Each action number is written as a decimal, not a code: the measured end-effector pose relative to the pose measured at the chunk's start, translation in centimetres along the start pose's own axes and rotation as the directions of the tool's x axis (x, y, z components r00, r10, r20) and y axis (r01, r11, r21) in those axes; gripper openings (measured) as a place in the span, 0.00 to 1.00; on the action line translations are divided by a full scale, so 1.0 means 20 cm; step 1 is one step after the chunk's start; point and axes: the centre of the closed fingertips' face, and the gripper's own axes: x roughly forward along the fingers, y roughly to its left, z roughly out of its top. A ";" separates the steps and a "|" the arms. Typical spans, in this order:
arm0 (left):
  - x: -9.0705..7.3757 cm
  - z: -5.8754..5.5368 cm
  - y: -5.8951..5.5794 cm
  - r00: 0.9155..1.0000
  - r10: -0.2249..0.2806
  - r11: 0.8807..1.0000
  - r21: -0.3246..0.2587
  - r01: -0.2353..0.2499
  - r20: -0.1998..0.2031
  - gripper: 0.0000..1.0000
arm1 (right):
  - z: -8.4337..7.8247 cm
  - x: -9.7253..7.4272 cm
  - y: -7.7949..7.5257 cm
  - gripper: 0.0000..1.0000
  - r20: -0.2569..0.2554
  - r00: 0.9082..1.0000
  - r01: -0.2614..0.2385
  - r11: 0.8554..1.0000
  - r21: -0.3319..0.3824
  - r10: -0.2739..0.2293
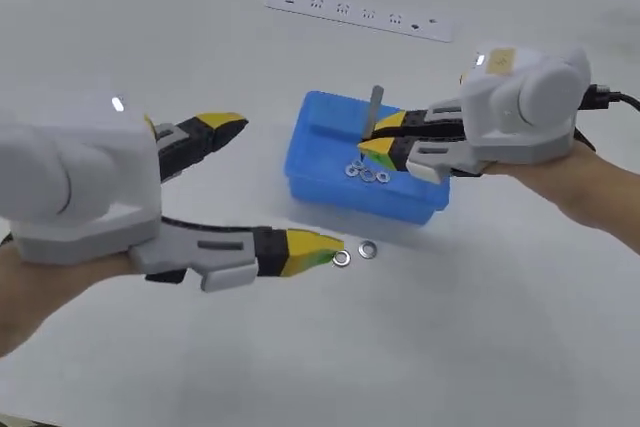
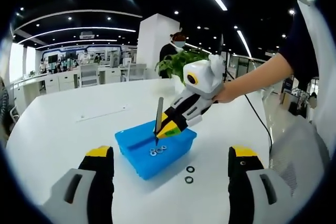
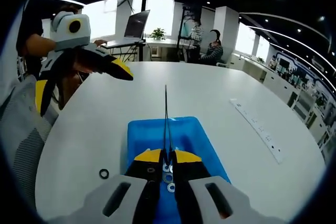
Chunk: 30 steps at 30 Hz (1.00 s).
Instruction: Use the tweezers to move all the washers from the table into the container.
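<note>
Currently right gripper (image 1: 380, 145) clenched on tweezers (image 1: 374, 110), tips over container (image 1: 318, 182). Left gripper (image 1: 282, 185) spread wide, empty; two loose washers (image 1: 355, 253) on table (image 1: 480, 327) at container's 6 o'clock.

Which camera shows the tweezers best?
The left gripper view: the tweezers stand side-on in the right gripper, tips over the blue container. The head view shows their top end; the right gripper view shows a thin edge-on line.

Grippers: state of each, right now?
Left gripper: open, holding nothing.
Right gripper: shut on the tweezers, which point into the blue container.
</note>
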 end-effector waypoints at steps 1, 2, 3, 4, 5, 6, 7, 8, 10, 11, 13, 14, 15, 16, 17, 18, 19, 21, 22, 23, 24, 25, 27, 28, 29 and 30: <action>0.02 0.02 -0.01 1.000 -0.024 1.000 0.002 0.024 0.014 0.95 | 0.01 0.00 0.00 0.08 0.003 1.000 0.000 1.000 -0.003 0.000; 0.04 0.05 -0.01 0.999 -0.044 0.999 -0.003 0.044 0.020 0.94 | 0.02 -0.01 0.00 0.08 0.007 1.000 0.001 1.000 -0.008 -0.001; 0.06 0.06 -0.01 0.998 -0.055 0.998 0.006 0.055 0.016 0.92 | 0.02 -0.01 0.00 0.08 0.010 1.000 0.000 1.000 -0.012 0.000; 0.09 0.07 0.00 0.998 -0.069 0.997 0.025 0.069 0.011 0.89 | 0.03 -0.02 0.00 0.08 0.014 1.000 -0.002 1.000 -0.016 0.002; 0.10 0.08 0.00 0.997 -0.078 0.996 0.039 0.077 0.004 0.86 | 0.04 -0.02 0.01 0.08 0.017 1.000 -0.003 1.000 -0.017 0.003; 0.13 0.09 0.01 0.996 -0.088 0.994 0.060 0.088 -0.005 0.84 | 0.04 -0.03 0.01 0.08 0.019 1.000 -0.005 1.000 -0.019 0.005; 0.14 0.10 0.01 0.995 -0.101 0.992 0.071 0.101 -0.010 0.83 | 0.04 -0.03 0.01 0.08 0.020 1.000 -0.009 1.000 -0.019 0.009; 0.16 0.11 0.01 0.994 -0.111 0.990 0.083 0.111 -0.009 0.83 | 0.04 -0.03 0.02 0.08 0.021 1.000 -0.012 1.000 -0.021 0.012; 0.20 0.14 0.02 0.993 -0.121 0.986 0.117 0.121 -0.005 0.75 | 0.04 -0.03 0.02 0.08 0.019 1.000 -0.015 1.000 -0.027 0.015; 0.22 0.16 0.02 0.991 -0.132 0.984 0.123 0.132 0.000 0.71 | 0.04 -0.03 0.02 0.08 0.017 1.000 -0.017 0.999 -0.029 0.018; 0.25 0.19 0.02 0.989 -0.148 0.979 0.144 0.145 0.008 0.62 | 0.04 -0.03 0.02 0.08 0.016 1.000 -0.020 0.999 -0.030 0.020; 0.26 0.19 0.02 0.988 -0.154 0.978 0.140 0.151 0.010 0.59 | 0.04 -0.03 0.03 0.08 0.014 1.000 -0.021 0.999 -0.032 0.022; 0.27 0.20 0.03 0.985 -0.171 0.978 0.123 0.167 0.025 0.56 | 0.04 -0.03 0.03 0.08 0.015 1.000 -0.025 0.999 -0.031 0.025; 0.29 0.21 0.02 0.980 -0.193 0.978 0.087 0.189 0.040 0.53 | 0.04 -0.03 0.04 0.08 0.017 0.999 -0.031 0.999 -0.028 0.032; 0.30 0.21 0.03 0.980 -0.194 0.977 0.094 0.190 0.035 0.51 | 0.05 -0.03 0.04 0.08 0.019 0.999 -0.035 0.999 -0.033 0.035; 0.31 0.21 0.04 0.980 -0.197 0.976 0.106 0.193 0.032 0.48 | 0.05 -0.04 0.04 0.08 0.017 0.999 -0.035 0.999 -0.038 0.035; 0.32 0.22 0.04 0.978 -0.208 0.972 0.114 0.204 0.027 0.45 | 0.05 -0.04 0.05 0.08 0.018 0.999 -0.038 0.998 -0.041 0.039; 0.32 0.22 0.03 0.973 -0.231 0.967 0.119 0.227 0.022 0.39 | 0.05 -0.04 0.05 0.08 0.017 0.999 -0.042 0.998 -0.043 0.043; 0.33 0.22 0.03 0.971 -0.237 0.965 0.119 0.233 0.021 0.36 | 0.05 -0.04 0.05 0.08 0.014 0.999 -0.044 0.998 -0.049 0.045; 0.33 0.23 0.03 0.969 -0.248 0.963 0.115 0.245 0.018 0.33 | 0.04 -0.05 0.06 0.08 0.011 0.999 -0.046 0.998 -0.051 0.047; 0.32 0.23 0.03 0.965 -0.262 0.959 0.116 0.258 0.019 0.29 | 0.04 -0.05 0.06 0.08 0.010 0.999 -0.049 0.998 -0.050 0.049; 0.32 0.24 0.03 0.962 -0.272 0.957 0.112 0.267 0.025 0.26 | 0.03 -0.05 0.06 0.08 0.011 0.999 -0.052 0.998 -0.046 0.052; 0.32 0.25 0.01 0.951 -0.309 0.947 0.107 0.304 0.028 0.25 | 0.03 -0.06 0.06 0.08 0.008 0.999 -0.053 0.998 -0.047 0.054; 0.32 0.25 0.00 0.947 -0.320 0.941 0.123 0.316 0.014 0.24 | 0.03 -0.06 0.06 0.08 0.008 0.999 -0.054 0.997 -0.047 0.054; 0.32 0.24 0.00 0.943 -0.332 0.935 0.130 0.329 0.003 0.23 | 0.03 -0.06 0.06 0.08 0.009 0.998 -0.054 0.998 -0.045 0.055; 0.32 0.24 -0.04 0.940 -0.341 0.931 0.137 0.339 -0.008 0.21 | 0.03 -0.06 0.06 0.08 0.010 0.998 -0.054 0.998 -0.045 0.055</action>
